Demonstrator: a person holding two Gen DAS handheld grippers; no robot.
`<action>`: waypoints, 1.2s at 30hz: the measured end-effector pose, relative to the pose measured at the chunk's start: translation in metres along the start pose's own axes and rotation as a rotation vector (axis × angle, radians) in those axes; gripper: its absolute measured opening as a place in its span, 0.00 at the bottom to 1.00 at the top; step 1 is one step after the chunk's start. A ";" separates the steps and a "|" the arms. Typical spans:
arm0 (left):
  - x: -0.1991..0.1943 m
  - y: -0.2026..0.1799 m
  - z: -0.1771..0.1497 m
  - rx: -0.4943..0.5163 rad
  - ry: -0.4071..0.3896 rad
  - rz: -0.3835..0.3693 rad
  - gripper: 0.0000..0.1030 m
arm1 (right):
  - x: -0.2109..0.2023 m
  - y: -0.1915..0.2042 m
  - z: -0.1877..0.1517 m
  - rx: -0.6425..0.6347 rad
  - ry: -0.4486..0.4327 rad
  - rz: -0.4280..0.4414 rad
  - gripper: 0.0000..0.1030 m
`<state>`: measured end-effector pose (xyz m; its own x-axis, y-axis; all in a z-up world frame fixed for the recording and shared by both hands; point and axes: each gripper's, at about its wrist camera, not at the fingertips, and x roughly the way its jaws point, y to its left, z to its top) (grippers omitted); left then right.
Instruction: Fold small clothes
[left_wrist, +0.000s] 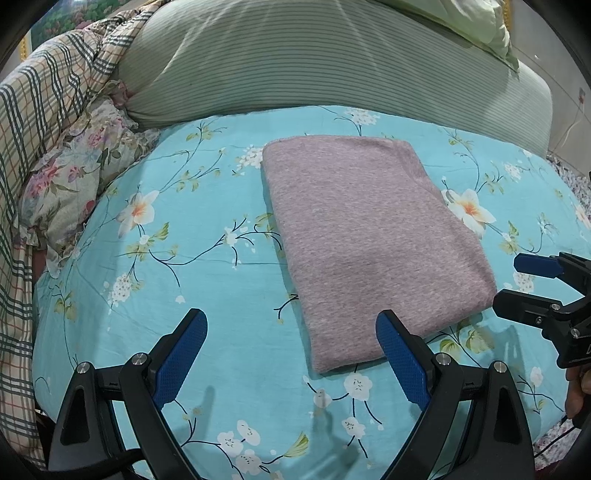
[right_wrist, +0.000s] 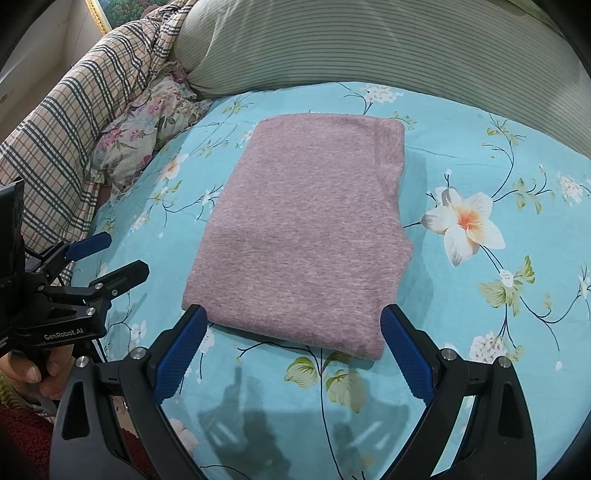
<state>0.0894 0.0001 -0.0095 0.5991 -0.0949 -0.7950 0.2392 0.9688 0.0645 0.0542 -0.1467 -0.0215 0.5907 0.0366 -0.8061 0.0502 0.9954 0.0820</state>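
My left gripper (left_wrist: 291, 328) and right gripper (right_wrist: 293, 325) both hang with fingers spread wide and empty, just short of the near edge of the mauve knitted garment (right_wrist: 306, 229). It lies folded into a neat rectangle, flat on the turquoise floral bedsheet (left_wrist: 184, 229). I judge the fold done, so nothing needs holding. No containers in view, only a green striped pillow (left_wrist: 295, 62) beyond.

I see a bed under a turquoise floral sheet (left_wrist: 207, 280). A folded mauve garment (left_wrist: 365, 236) lies flat mid-sheet. Far across sits a striped pillow (left_wrist: 295, 62); at far left, a floral cushion (left_wrist: 74, 177) and plaid quilt (left_wrist: 40, 110).
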 end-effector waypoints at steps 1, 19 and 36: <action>0.000 -0.001 0.000 0.001 0.001 -0.001 0.91 | 0.000 0.000 0.000 0.001 0.000 0.000 0.92; 0.002 -0.005 0.000 0.002 0.008 0.001 0.91 | 0.000 -0.005 0.002 0.019 -0.001 0.013 0.92; 0.014 -0.003 0.006 0.000 -0.002 0.019 0.91 | 0.020 -0.021 0.013 0.041 0.007 0.006 0.92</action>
<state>0.1020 -0.0052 -0.0174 0.6046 -0.0772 -0.7928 0.2282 0.9704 0.0795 0.0750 -0.1683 -0.0316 0.5857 0.0436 -0.8093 0.0793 0.9907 0.1108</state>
